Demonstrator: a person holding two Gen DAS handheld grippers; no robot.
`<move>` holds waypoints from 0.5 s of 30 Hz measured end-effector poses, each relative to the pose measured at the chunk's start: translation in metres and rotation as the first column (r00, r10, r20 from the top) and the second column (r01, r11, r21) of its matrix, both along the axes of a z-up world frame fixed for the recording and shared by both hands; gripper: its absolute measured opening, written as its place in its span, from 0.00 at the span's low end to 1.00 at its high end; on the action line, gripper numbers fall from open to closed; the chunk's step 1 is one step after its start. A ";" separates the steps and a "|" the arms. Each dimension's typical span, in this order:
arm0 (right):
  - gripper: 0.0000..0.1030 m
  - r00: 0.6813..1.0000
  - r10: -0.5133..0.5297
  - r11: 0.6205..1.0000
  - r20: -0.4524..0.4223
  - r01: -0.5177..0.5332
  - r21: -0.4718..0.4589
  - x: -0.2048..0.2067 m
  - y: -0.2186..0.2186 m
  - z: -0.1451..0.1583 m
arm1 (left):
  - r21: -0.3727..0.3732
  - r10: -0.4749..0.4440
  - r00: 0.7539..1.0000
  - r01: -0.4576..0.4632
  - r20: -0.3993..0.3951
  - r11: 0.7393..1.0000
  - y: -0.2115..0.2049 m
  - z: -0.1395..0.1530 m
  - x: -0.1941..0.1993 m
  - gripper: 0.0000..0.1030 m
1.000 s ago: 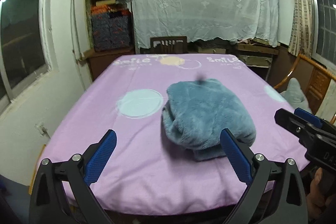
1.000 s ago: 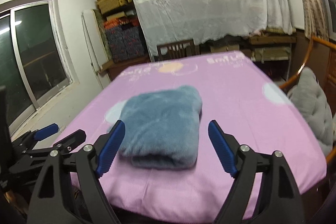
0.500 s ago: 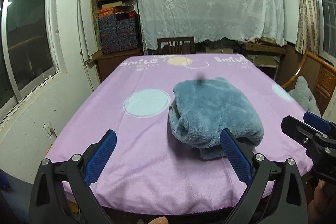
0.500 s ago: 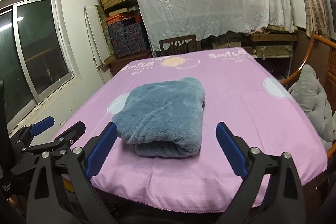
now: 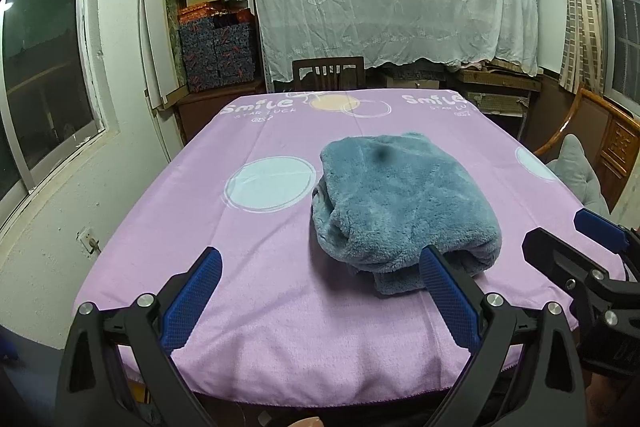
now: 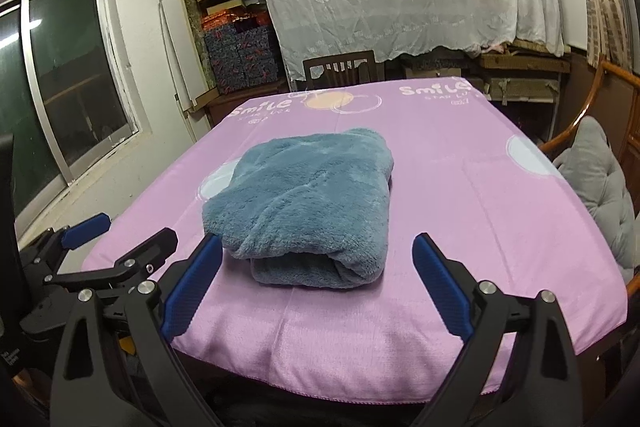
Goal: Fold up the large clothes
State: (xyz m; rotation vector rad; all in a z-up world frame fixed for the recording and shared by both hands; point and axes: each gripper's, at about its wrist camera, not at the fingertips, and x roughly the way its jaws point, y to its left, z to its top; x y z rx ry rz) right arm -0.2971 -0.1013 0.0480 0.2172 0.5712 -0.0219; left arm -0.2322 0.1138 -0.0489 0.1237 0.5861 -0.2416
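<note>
Blue fleece garment (image 6: pixel 308 203) folded on pink cloth (image 6: pixel 460 211), seemingly unmoved; both grippers' jaws spread, right wider than before.

A fuzzy blue-grey garment (image 6: pixel 312 203) lies past the blue fingers (image 6: pixel 192 287) on a pink cloth (image 6: pixel 460 211) with pale circles.

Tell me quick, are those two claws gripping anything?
Left gripper: jaws open, holding nothing.
Right gripper: jaws open, holding nothing; the blue garment lies free.
</note>
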 end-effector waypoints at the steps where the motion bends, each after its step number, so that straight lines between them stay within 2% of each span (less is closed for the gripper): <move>1: 0.91 1.000 0.000 1.000 0.003 0.000 -0.007 -0.001 0.001 0.000 | 0.002 0.000 1.000 0.000 0.000 1.000 0.000 0.000 0.000 0.96; 15: 0.91 1.000 0.006 1.000 0.006 -0.006 -0.010 -0.003 0.003 0.000 | 0.000 0.000 1.000 0.000 -0.001 1.000 0.000 0.001 0.000 0.96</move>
